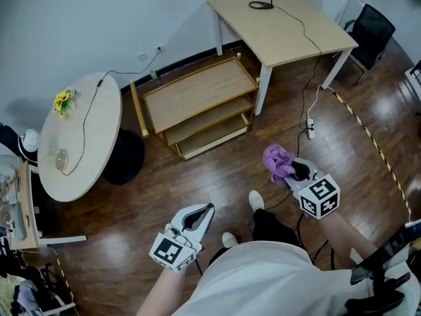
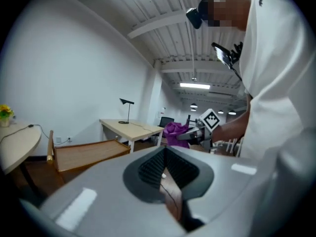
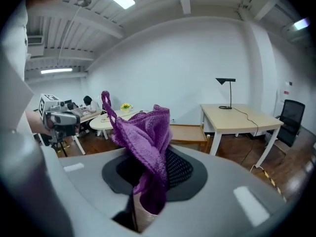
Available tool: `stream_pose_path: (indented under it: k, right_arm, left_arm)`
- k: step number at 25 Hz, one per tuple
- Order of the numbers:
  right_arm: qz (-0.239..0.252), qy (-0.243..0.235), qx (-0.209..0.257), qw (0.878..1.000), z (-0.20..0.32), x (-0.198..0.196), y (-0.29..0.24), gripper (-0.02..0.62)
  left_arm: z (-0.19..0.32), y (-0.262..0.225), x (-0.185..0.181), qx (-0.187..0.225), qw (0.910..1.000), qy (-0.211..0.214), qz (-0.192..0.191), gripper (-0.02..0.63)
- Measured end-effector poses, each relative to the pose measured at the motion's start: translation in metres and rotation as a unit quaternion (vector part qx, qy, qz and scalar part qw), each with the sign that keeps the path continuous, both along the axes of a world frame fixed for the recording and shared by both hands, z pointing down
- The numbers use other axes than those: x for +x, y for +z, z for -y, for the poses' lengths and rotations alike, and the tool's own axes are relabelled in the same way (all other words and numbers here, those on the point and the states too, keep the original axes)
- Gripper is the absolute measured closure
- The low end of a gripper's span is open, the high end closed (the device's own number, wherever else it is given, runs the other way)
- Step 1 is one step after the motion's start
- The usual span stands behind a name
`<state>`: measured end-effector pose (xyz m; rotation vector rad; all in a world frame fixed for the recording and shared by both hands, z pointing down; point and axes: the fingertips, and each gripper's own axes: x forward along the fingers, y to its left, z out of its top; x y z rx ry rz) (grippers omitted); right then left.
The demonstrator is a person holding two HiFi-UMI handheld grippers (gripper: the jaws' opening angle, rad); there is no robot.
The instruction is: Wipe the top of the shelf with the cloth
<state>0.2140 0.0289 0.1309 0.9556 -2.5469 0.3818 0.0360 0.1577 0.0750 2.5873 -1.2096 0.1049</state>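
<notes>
Pinching the purple cloth [image 1: 278, 161] between closed jaws, the right gripper [image 1: 293, 170] hangs over the dark wooden floor [image 1: 164, 189], well apart from the shelf [image 1: 197, 92]. The cloth bunches up above the jaws, with a tail hanging below them. The left gripper [image 1: 208, 209] holds nothing; its ribbed pads seem to meet at the tips, though the wide lens makes a hairline gap hard to rule out. Both grippers carry black-and-white square markers [image 1: 320, 197].

The shelf is low, of pale wood with three tiers, and stands against the white wall with its top bare. Just to its right is a rectangular table [image 1: 293, 35] with a black lamp base [image 1: 261, 5] and a trailing cord. To its left a round table [image 1: 79, 143] carries yellow flowers [image 1: 63, 100]. A white power strip [image 1: 310, 130] lies on the floor near the cloth, and a black chair [image 1: 371, 25] sits in the far corner.
</notes>
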Motion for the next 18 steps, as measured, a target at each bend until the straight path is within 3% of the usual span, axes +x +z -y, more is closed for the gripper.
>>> stream_pose_path:
  k: [3, 10, 18]
  right_arm:
    - [0.033, 0.023, -0.006, 0.999, -0.040, -0.004, -0.031, 0.492]
    - [0.027, 0.012, 0.020, 0.999, -0.100, 0.002, -0.075, 0.492]
    - [0.041, -0.007, 0.047, 0.998, -0.116, 0.001, -0.094, 0.492]
  left_arm:
    - [-0.030, -0.011, -0.016, -0.011, 0.9994, 0.002, -0.032, 0.586]
    - [-0.087, -0.033, -0.018, 0.012, 0.9995, 0.004, -0.031, 0.586]
    - [-0.103, -0.035, -0.012, 0.021, 0.9991, -0.009, -0.035, 0.586]
